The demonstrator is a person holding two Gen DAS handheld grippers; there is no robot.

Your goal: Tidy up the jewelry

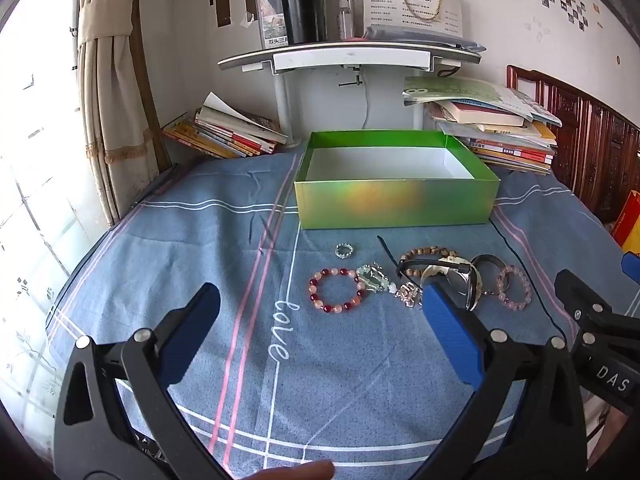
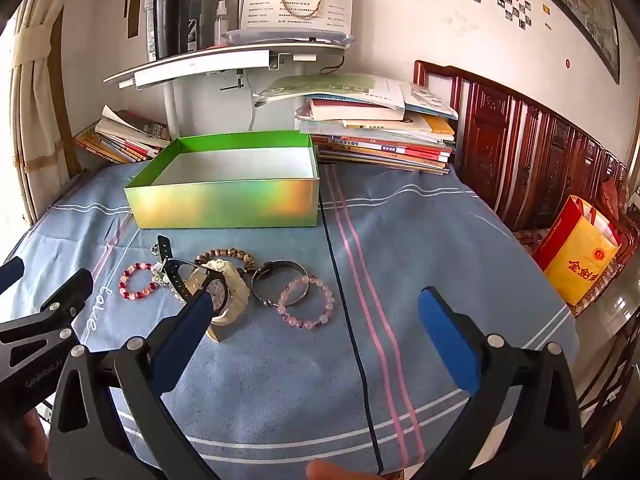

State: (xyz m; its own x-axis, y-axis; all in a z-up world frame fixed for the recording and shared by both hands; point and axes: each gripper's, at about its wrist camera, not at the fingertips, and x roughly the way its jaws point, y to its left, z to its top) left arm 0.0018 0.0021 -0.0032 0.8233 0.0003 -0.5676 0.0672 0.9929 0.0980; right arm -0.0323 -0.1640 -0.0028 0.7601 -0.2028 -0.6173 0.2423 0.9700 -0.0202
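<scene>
An empty green box (image 1: 396,204) (image 2: 224,200) stands open on the blue cloth. In front of it lies jewelry: a red and pink bead bracelet (image 1: 336,290) (image 2: 138,281), a small silver ring (image 1: 345,250), a pale green pendant (image 1: 372,278), a brown bead bracelet (image 1: 424,256) (image 2: 224,258), a watch with a black strap (image 1: 452,276) (image 2: 212,290), a metal bangle (image 2: 280,276) and a pink bead bracelet (image 1: 516,288) (image 2: 306,302). My left gripper (image 1: 320,312) is open and empty, near the red bracelet. My right gripper (image 2: 316,316) is open and empty above the pink bracelet.
Stacks of books (image 1: 224,132) (image 2: 380,132) lie behind the box on both sides. A white shelf (image 1: 348,58) with a black flask (image 1: 302,4) stands at the back. A carved wooden bench (image 2: 540,144) with a yellow bag (image 2: 576,256) is to the right.
</scene>
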